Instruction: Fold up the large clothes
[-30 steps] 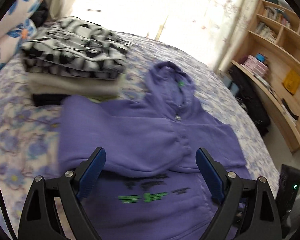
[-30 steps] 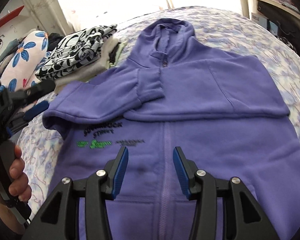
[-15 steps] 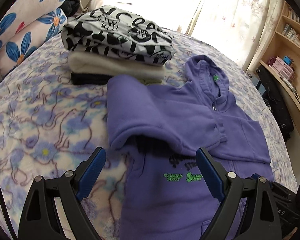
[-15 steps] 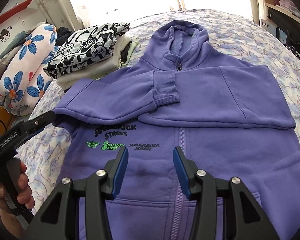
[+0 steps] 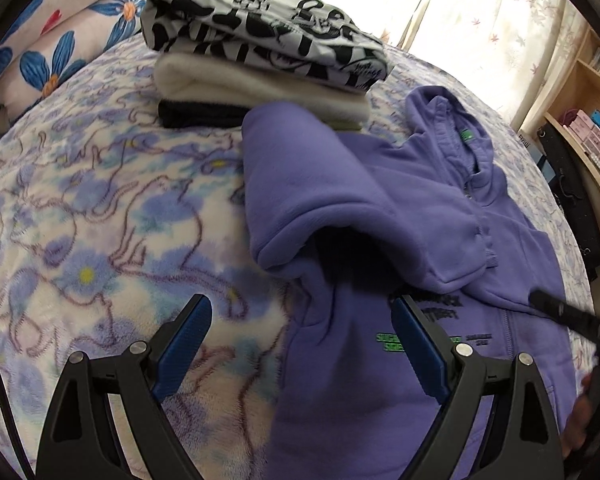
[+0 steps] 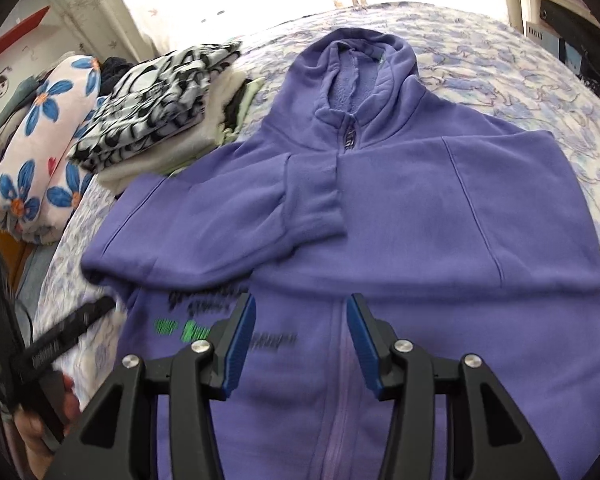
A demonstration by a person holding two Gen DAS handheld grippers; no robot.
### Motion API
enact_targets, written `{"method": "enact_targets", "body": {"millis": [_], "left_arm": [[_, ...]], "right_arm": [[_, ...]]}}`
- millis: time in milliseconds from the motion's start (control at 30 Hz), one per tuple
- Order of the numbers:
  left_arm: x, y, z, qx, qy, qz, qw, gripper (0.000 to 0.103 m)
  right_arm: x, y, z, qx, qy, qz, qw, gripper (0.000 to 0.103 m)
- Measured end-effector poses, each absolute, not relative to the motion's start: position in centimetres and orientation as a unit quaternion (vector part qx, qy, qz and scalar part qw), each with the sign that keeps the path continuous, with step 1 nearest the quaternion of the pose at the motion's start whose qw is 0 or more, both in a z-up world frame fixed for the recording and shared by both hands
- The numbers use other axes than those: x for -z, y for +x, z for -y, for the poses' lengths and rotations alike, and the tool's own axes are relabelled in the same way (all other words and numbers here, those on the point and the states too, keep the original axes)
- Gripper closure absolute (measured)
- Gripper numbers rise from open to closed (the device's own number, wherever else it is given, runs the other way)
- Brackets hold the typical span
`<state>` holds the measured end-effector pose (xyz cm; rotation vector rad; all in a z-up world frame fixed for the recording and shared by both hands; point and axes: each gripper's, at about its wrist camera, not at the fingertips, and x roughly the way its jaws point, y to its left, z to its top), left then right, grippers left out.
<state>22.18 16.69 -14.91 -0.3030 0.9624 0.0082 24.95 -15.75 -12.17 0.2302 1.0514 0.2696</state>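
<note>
A purple zip hoodie (image 6: 420, 216) lies face up on the bed, hood toward the window, both sleeves folded across the chest. Green and black print marks its left chest (image 5: 448, 340). My left gripper (image 5: 302, 332) hangs wide open over the hoodie's left side edge, one finger over the blanket, the other over the fabric, nothing between them. My right gripper (image 6: 301, 330) hovers over the zip below the folded sleeves; its jaws are opening and hold nothing. The left tool and a hand (image 6: 40, 360) show at that view's left edge.
A stack of folded clothes (image 5: 260, 56), black-and-white print on top, sits on the blue floral blanket (image 5: 100, 220) beside the hoodie's shoulder. Flowered pillows (image 6: 48, 140) lie beyond it. A wooden bookshelf (image 5: 588, 120) stands at the right, bright curtains behind the bed.
The left gripper has swung left and sunk toward the hoodie's side edge. The right gripper has shifted along the zip and its jaws stand wider apart than before.
</note>
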Motion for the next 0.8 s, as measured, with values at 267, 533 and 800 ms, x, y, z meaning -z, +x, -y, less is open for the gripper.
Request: {"method": "enact_targets", "body": {"millis": [267,533,800], "left_arm": [[16.9,23.2,-17.3,-0.014,-0.153,-0.474,0.867,0.013],[17.7,24.0,-17.3,-0.016,-0.167,-0.478,0.862,0.013],[17.9,24.2,-17.1,-0.035,-0.16,-0.478,0.863,0.013]], "right_arm": [[15.8,32.2,16.5,-0.11,0.153,-0.523,0.831,0.044],[15.3,33.4,12.3,-0.12,0.059,-0.504,0.854,0.09],[6.2,28.7,14.4,-0.154,0.091,-0.392,0.902,0.093]]}}
